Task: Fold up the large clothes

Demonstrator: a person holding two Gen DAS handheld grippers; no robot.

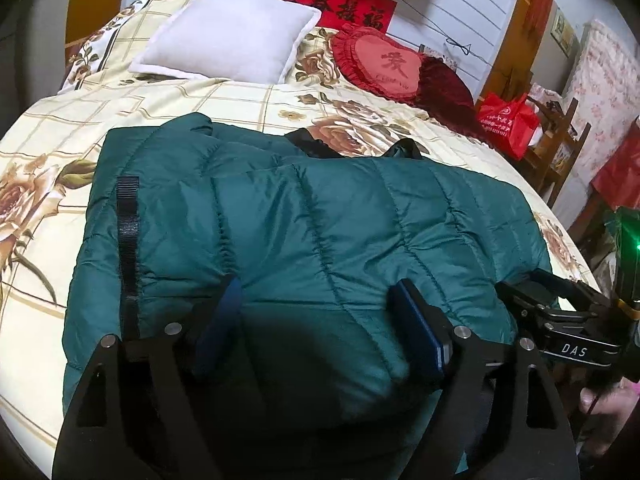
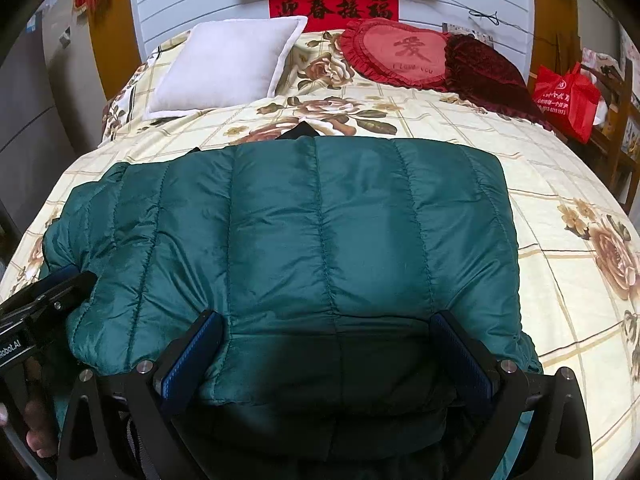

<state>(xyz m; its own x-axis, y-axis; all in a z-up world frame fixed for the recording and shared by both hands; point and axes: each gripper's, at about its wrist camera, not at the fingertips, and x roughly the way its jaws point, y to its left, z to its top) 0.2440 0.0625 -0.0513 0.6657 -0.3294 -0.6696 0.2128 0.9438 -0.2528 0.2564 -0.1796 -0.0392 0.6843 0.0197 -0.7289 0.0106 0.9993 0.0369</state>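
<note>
A dark green quilted jacket [image 1: 300,220] lies folded across the floral bed [image 1: 240,100], a black strap [image 1: 128,240] along its left side. My left gripper [image 1: 318,284] stands open over the jacket's near edge, and the puffy fabric bulges between its blue pads [image 1: 416,328] without being pinched. In the right wrist view the same jacket [image 2: 320,220] fills the middle. My right gripper [image 2: 326,316] is open wide, one finger on each side of the near hem. The left gripper's black frame [image 2: 52,292] shows at the left edge, beside the jacket's left end.
A white pillow [image 1: 228,36], a red heart cushion [image 1: 384,64] and a dark red cushion [image 2: 488,72] lie at the head of the bed. A red bag [image 1: 508,120] sits on wooden furniture to the right. Bare quilt [image 2: 568,288] shows right of the jacket.
</note>
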